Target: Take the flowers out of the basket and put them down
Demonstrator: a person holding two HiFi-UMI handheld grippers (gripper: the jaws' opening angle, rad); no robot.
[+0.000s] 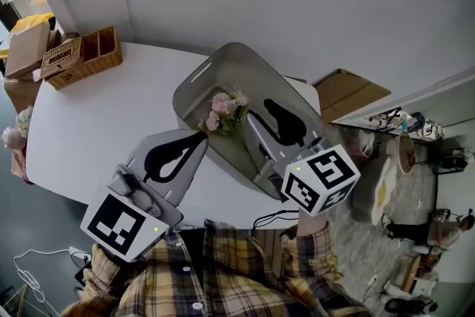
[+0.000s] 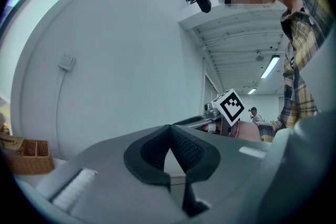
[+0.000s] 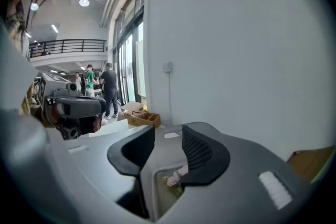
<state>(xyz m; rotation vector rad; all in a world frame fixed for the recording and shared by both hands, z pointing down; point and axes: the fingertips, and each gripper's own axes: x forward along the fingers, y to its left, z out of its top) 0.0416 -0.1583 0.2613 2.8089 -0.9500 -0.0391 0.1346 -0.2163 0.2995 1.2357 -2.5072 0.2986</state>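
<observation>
- Two handheld grippers are hovering over a white rounded table (image 1: 96, 130), and only the right gripper (image 1: 276, 111) is reaching for anything.
- A small bunch of pale pink flowers (image 1: 225, 109) with green leaves is lying inside the grey oval plastic basket (image 1: 245, 59), towards its far left wall, not yet lifted.
- The right gripper is hanging over the basket's right half and tilting downward, its jaws standing wide apart with nothing between the pads.
- In the right gripper view, the right gripper (image 3: 168, 147) is framing the flowers (image 3: 172, 180) in the gap, beyond and below the tips. It is probably lining up to close on the stems.
- The left gripper (image 1: 202, 136) is hovering at the near left, just beside the basket's near rim and pointing level.
- In the left gripper view, the left gripper (image 2: 169, 131) is showing its tips meeting on nothing. It is likely being held out of the way.
- A brown woven wicker tray (image 1: 82, 56) is sitting at the table's far left corner, well apart from the basket, leaving bare tabletop on the left for setting the flowers down.
</observation>
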